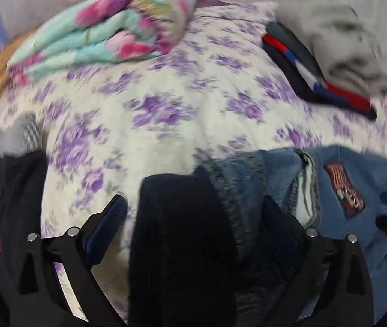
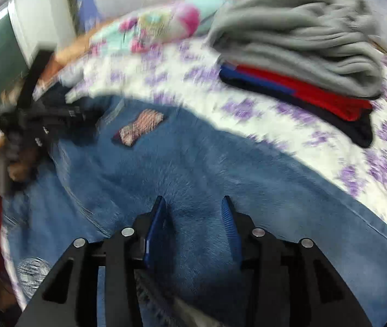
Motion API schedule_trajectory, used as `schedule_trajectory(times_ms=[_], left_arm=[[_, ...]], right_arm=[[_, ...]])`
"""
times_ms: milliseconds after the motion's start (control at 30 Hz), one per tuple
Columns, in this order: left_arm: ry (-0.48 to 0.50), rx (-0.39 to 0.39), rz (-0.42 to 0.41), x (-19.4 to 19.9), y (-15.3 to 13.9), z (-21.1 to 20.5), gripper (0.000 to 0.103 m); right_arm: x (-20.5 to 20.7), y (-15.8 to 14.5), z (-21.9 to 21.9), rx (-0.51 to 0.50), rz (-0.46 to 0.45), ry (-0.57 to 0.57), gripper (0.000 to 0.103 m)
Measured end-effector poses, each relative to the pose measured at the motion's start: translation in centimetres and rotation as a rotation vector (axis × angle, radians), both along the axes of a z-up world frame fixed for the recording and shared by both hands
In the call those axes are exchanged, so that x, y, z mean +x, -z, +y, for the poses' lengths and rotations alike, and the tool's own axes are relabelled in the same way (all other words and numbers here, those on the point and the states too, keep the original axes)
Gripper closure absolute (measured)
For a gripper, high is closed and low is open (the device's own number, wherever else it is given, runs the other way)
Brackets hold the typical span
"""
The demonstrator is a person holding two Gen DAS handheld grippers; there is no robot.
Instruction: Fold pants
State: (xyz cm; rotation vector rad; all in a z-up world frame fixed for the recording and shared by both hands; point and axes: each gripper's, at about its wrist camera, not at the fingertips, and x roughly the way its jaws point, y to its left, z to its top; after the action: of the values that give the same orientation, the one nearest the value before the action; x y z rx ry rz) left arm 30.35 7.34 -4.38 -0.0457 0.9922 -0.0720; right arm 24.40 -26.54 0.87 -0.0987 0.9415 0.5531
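Both frames motion-blurred. Left tongs [image 1: 190, 212] spread wide, straddling a dark navy fabric piece [image 1: 182, 231] at the edge of the blue denim pants with a striped patch [image 2: 193, 169], not pinching it yet; looks lined up to grab. Right tongs [image 2: 194, 204] part-open over the denim, gripping nothing; pants lie spread and rumpled on the purple-floral bed sheet [image 1: 166, 103], near the folded grey-and-red clothes stack [image 2: 302, 54].

blue denim pants [image 2: 193, 169], purple-flowered white bedsheet [image 1: 144, 114], grey blanket [image 2: 302, 32]
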Motion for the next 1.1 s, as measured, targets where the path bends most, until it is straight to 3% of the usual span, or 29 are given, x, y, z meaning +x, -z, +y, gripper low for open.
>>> schedule_trajectory(times_ms=[100, 167, 267, 367, 433, 467, 500, 533, 633, 700, 767, 833, 1100], left_arm=[[-0.011, -0.025, -0.093, -1.7, -1.7, 0.4, 0.007], [0.003, -0.007, -0.194, -3.5, -3.5, -0.3, 0.007], [0.036, -0.009, -0.281, -5.4, -5.0, -1.0, 0.007], [0.101, -0.034, -0.218, -4.9, -4.0, -1.8, 0.006], [0.062, 0.042, -0.123, -3.0, -1.8, -2.4, 0.006], [0.026, 0.077, -0.03, -1.7, -0.1, -2.2, 0.005], [0.014, 0.058, 0.012, -1.1, 0.4, -1.9, 0.005], [0.003, 0.028, -0.004, -1.1, 0.0, -1.5, 0.005], [-0.001, -0.087, -0.124, -2.5, -2.4, 0.4, 0.005], [-0.031, -0.074, -0.151, -2.3, -2.9, 1.0, 0.005], [-0.065, -0.002, -0.142, -1.2, -2.6, 1.6, 0.005], [-0.087, 0.034, -0.123, -0.6, -2.3, 2.2, 0.005], [-0.026, -0.055, -0.04, 0.8, -1.4, 4.4, 0.005]], right_arm=[[-2.6, -3.0, -5.0, 0.016, -0.096, 0.107, 0.045], [-4.4, -4.2, -11.3, 0.0, -0.146, 0.272, 0.038], [-4.7, -3.1, -19.3, -0.001, -0.071, 0.475, 0.037], [-3.0, 2.5, -25.7, -0.111, 0.109, 0.614, 0.036], [-2.4, 3.6, -27.0, -0.025, 0.067, 0.602, 0.036], [-2.0, 3.3, -26.7, -0.037, 0.077, 0.623, 0.036], [-2.0, 2.8, -26.2, -0.068, 0.063, 0.644, 0.036], [-2.0, 2.1, -25.2, -0.109, 0.028, 0.645, 0.036], [-3.1, -1.1, -20.1, -0.146, -0.111, 0.409, 0.034], [-3.2, -2.4, -16.2, -0.189, -0.174, 0.261, 0.026], [-2.9, -2.9, -11.7, -0.235, -0.216, 0.11, 0.025], [-2.6, -3.1, -8.9, -0.245, -0.224, 0.034, 0.025], [3.5, -1.6, -3.8, -0.163, -0.152, -0.099, 0.022]])
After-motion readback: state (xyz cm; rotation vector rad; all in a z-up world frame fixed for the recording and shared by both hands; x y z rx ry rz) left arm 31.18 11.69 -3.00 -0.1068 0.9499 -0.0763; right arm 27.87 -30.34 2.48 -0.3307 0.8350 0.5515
